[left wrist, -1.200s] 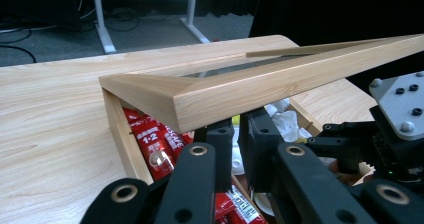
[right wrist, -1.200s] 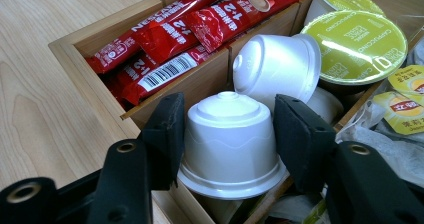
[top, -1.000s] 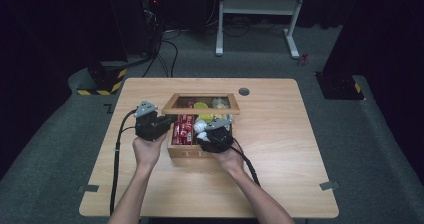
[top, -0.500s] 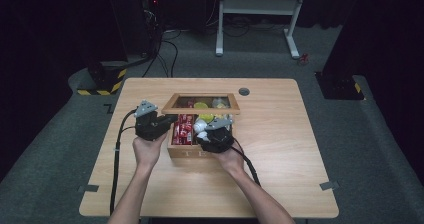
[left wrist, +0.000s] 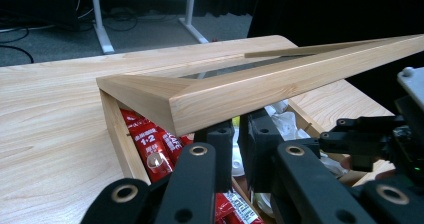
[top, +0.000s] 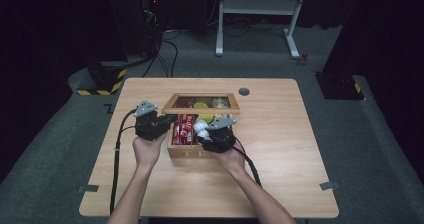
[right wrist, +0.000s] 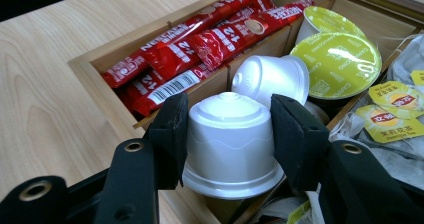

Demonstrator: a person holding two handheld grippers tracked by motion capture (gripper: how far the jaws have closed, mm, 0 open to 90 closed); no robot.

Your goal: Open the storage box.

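A wooden box [top: 192, 152] stands mid-table with its glass-paned lid [top: 200, 97] raised. It holds red sachets [right wrist: 200, 44], green-topped capsules [right wrist: 337, 59], white capsules and yellow-tagged tea bags [right wrist: 395, 119]. My right gripper [right wrist: 230, 129] is shut on a white capsule [right wrist: 227, 144], held over the box's middle compartment beside a second white capsule [right wrist: 272, 79]. My left gripper [left wrist: 236, 134] is at the box's left side [top: 167, 120]. Its jaws are shut and their tips are hidden under the lid's edge [left wrist: 250, 91]. I see nothing between them.
A dark round grommet [top: 244, 91] sits in the tabletop behind the box. Bare wood [top: 280, 149] lies to the right and front. Beyond the table are a white stand [top: 260, 9], floor cables and a yellow-black striped base [top: 102, 81].
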